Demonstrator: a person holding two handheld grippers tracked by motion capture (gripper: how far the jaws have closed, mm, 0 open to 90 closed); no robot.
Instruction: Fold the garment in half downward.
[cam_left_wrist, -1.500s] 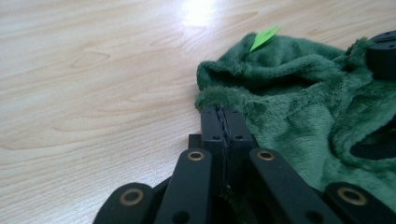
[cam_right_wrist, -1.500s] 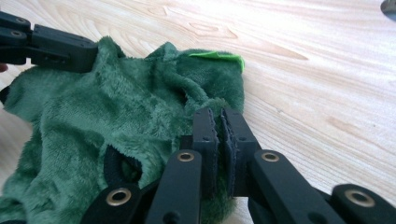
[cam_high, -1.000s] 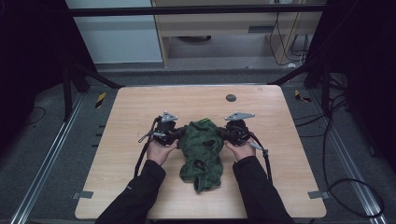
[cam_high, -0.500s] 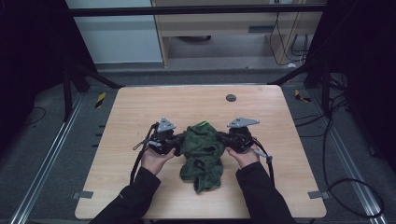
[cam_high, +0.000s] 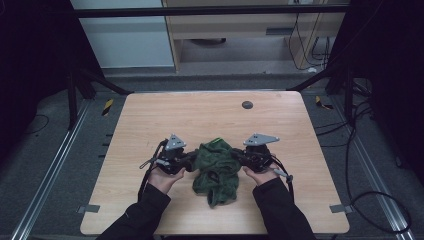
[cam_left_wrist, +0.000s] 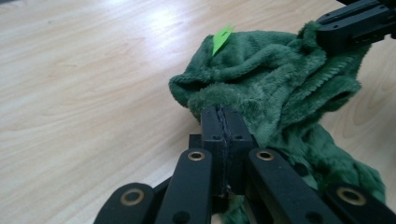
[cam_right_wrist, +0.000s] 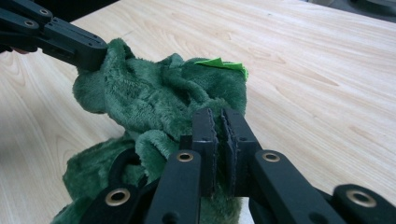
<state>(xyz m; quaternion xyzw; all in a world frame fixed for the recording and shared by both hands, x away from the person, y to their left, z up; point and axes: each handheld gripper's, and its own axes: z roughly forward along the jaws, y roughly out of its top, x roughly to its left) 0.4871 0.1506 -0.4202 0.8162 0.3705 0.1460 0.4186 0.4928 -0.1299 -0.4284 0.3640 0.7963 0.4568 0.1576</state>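
High view: a wooden worktop (cam_high: 150, 120) carries one dark green plush cloth (cam_high: 216, 167), bunched in a heap near the person's edge, between the two hands, with a loose tail hanging toward the front edge. The left tool (cam_high: 189, 161) meets the cloth's left side and the right tool (cam_high: 239, 158) its right side, both held low and level; a small dark round disc (cam_high: 247, 104) lies well apart on the far half. Left gripper view: left tool (cam_left_wrist: 223, 122) clenched on a folded edge of the green plush cloth (cam_left_wrist: 275, 79), jaws pressed together with pile squeezed between them; a bright green tag (cam_left_wrist: 222, 36) stands up at the top of the heap, and the other tool's jaws bite the far side. Right gripper view: right tool (cam_right_wrist: 219, 122) grasps a fold of the green plush cloth (cam_right_wrist: 154, 100), its jaws showing a narrow gap with pile gathered at the tips; the tag (cam_right_wrist: 223, 64) lies just beyond. Handling note, as a judgement: the step in hand looks like drawing the cloth apart to spread it. Both grips should stay firm on single edges, the hands moving outward evenly and low, so the heap opens flat without either fold slipping free.
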